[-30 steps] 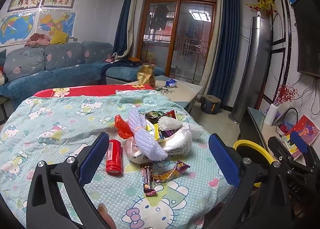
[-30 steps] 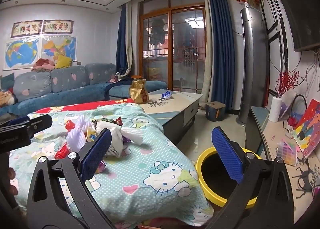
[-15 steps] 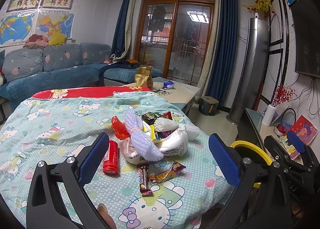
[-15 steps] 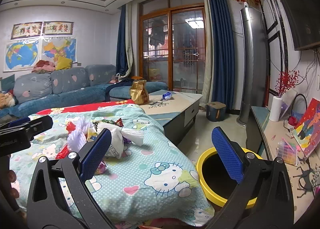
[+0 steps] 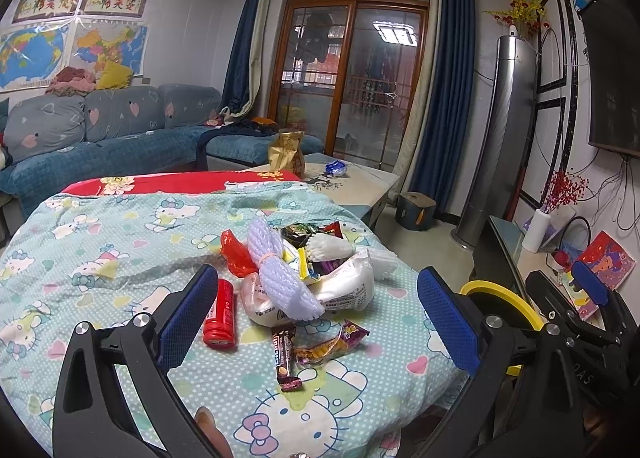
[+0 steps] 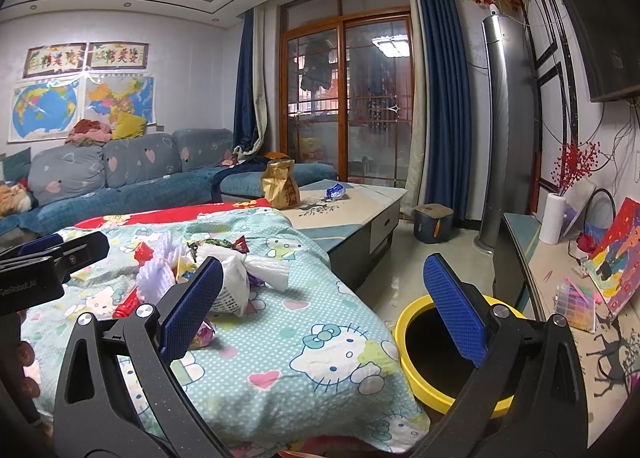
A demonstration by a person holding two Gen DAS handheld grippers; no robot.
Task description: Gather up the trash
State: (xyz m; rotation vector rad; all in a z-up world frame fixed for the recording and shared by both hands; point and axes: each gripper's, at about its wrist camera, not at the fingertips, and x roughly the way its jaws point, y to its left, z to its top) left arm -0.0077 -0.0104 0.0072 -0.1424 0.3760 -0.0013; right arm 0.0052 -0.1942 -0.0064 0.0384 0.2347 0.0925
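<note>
A heap of trash lies on the Hello Kitty cloth: a white plastic bag, a lilac foam net, a red wrapper, a red can, a dark candy bar and a purple-orange wrapper. My left gripper is open and empty, just short of the heap. My right gripper is open and empty over the cloth's right edge, beside a yellow bin on the floor. The heap also shows in the right wrist view.
A coffee table behind carries a gold bag and a blue wrapper. A blue sofa stands at the back left. A low TV shelf with a white vase runs along the right wall.
The left gripper has drawn back and risen slightly, so the heap sits a little lower and nearer centre. The right gripper has barely moved. Both stay open.
</note>
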